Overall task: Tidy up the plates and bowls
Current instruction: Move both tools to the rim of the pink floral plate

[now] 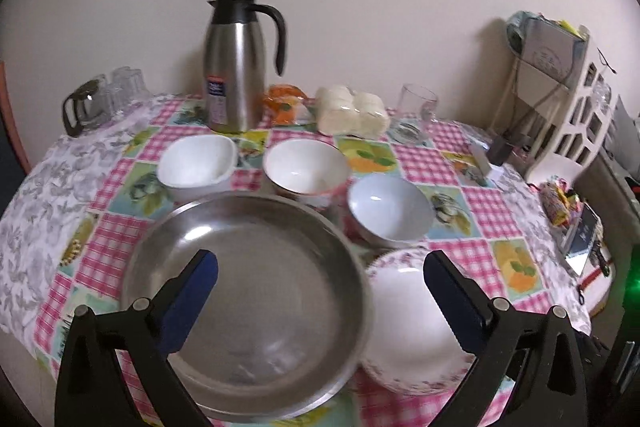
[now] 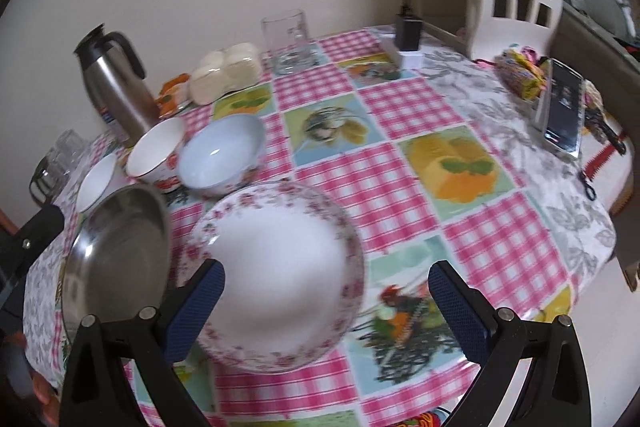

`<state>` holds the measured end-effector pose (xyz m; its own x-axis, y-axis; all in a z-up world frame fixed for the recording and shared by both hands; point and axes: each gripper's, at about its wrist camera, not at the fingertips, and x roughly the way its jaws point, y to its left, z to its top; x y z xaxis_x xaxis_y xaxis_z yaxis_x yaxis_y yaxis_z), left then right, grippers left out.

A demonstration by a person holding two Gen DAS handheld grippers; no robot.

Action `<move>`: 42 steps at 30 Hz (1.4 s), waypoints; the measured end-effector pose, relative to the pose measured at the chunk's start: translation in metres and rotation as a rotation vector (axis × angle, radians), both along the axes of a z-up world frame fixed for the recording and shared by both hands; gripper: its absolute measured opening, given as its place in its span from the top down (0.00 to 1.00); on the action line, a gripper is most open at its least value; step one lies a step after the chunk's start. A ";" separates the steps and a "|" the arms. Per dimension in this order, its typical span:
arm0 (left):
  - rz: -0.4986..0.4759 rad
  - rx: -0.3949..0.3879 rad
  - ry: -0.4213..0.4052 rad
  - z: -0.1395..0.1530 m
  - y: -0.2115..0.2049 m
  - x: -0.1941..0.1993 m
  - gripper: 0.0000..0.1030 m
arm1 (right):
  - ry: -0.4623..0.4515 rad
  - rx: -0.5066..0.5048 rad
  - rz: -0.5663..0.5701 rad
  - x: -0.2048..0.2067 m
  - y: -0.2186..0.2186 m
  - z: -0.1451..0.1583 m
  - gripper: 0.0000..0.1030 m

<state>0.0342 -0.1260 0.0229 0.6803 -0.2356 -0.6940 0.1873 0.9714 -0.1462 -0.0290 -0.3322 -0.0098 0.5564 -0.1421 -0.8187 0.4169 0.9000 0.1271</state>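
Plates first: the round stainless steel plate sits under the wide-open, empty left gripper, with the pink floral-rimmed white plate just beside it at 3 o'clock, below the equally wide, empty right gripper. Three white bowls line up at 12 on the pink checkered tablecloth. Only the right view shows a phone at 2.

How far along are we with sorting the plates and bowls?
Nothing looks stacked yet. The steel plate and floral plate lie side by side; three bowls sit separately behind them. Both the left gripper and right gripper are open and empty. All stacking remains.
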 end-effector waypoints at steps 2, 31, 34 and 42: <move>-0.028 0.000 0.016 -0.003 -0.010 -0.003 0.01 | 0.002 -0.003 -0.021 -0.004 -0.011 -0.001 0.00; -0.176 -0.052 0.329 -0.059 -0.078 -0.034 0.17 | 0.021 0.061 -0.130 -0.013 -0.064 -0.023 0.05; -0.157 -0.055 0.357 -0.068 -0.076 -0.035 0.18 | 0.027 0.074 -0.110 -0.009 -0.061 -0.027 0.05; -0.130 -0.051 0.431 -0.092 -0.076 -0.035 0.18 | 0.091 0.111 -0.072 0.003 -0.052 -0.052 0.07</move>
<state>-0.0007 -0.2019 -0.0687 0.2944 -0.3411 -0.8927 0.2183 0.9334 -0.2847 -0.0255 -0.3839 -0.0613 0.4705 -0.0849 -0.8783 0.4946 0.8497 0.1828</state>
